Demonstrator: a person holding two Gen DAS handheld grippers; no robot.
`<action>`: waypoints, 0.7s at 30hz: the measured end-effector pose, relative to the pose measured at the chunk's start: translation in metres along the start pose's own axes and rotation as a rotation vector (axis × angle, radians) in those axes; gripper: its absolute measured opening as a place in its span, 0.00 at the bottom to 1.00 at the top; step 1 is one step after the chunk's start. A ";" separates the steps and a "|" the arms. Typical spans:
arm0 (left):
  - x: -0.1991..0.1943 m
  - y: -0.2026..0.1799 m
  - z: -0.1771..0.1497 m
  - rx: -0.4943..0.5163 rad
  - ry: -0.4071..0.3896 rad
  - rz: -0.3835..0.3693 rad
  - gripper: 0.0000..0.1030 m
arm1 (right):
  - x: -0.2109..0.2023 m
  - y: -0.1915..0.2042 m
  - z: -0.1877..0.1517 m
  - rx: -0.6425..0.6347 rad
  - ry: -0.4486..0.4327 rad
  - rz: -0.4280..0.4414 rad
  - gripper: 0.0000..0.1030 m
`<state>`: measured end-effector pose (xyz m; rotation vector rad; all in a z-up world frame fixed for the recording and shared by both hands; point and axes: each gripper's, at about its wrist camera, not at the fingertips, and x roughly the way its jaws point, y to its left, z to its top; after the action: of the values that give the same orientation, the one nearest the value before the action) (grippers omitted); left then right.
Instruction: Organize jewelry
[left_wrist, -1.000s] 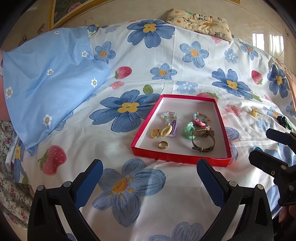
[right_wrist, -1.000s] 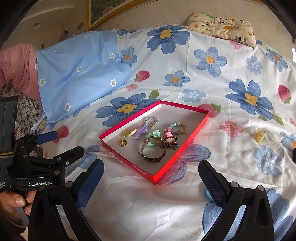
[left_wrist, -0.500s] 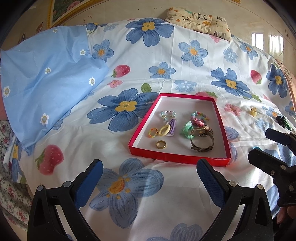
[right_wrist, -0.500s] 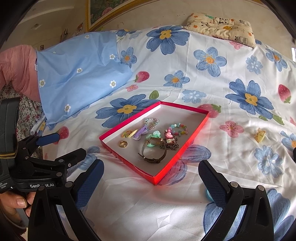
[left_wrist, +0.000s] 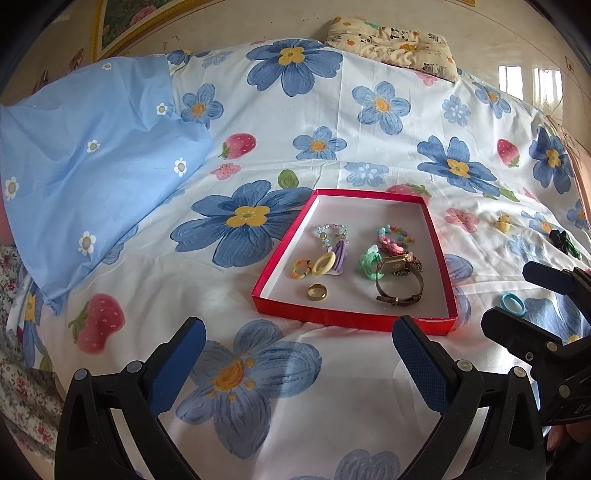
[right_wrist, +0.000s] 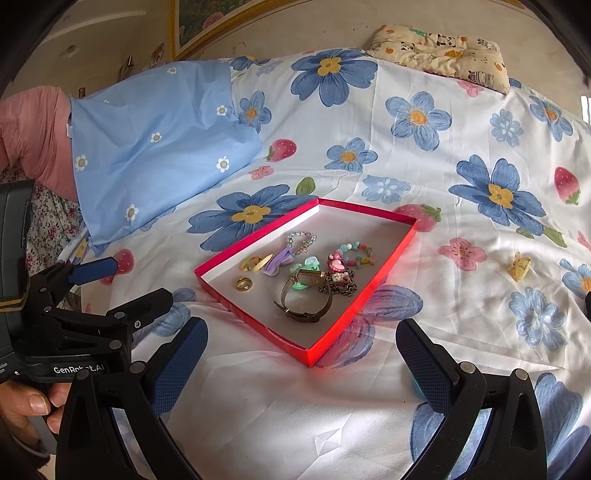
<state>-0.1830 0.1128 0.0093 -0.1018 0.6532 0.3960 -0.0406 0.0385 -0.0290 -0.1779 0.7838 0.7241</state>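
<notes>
Left tongs (left_wrist: 295, 350): spread wide, empty, low over the bed (left_wrist: 332, 424).
Right tongs (right_wrist: 302, 350): spread wide, empty, just short of the tray corner.
Blue ring (left_wrist: 512, 304): on the sheet, right of the tray, near the right tongs' tips.
Tray (left_wrist: 354, 320): red, on the bed ahead of both tongs.
In tray: gold ring (left_wrist: 317, 292) and watch (left_wrist: 399, 282) nearest; bracelets (left_wrist: 332, 232) behind.
Pillow (left_wrist: 393, 37): far edge of bed.
</notes>
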 end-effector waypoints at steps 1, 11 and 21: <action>0.000 0.000 0.000 0.000 0.000 0.000 0.99 | 0.000 0.000 0.000 0.001 0.000 0.000 1.00; 0.000 0.000 0.000 -0.001 0.003 -0.004 0.99 | 0.000 0.000 0.000 0.001 0.001 0.001 1.00; 0.001 -0.001 0.001 0.003 0.005 -0.009 0.99 | 0.000 -0.001 -0.001 0.001 0.000 -0.002 1.00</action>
<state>-0.1812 0.1121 0.0090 -0.1025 0.6582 0.3866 -0.0400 0.0375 -0.0300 -0.1778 0.7839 0.7220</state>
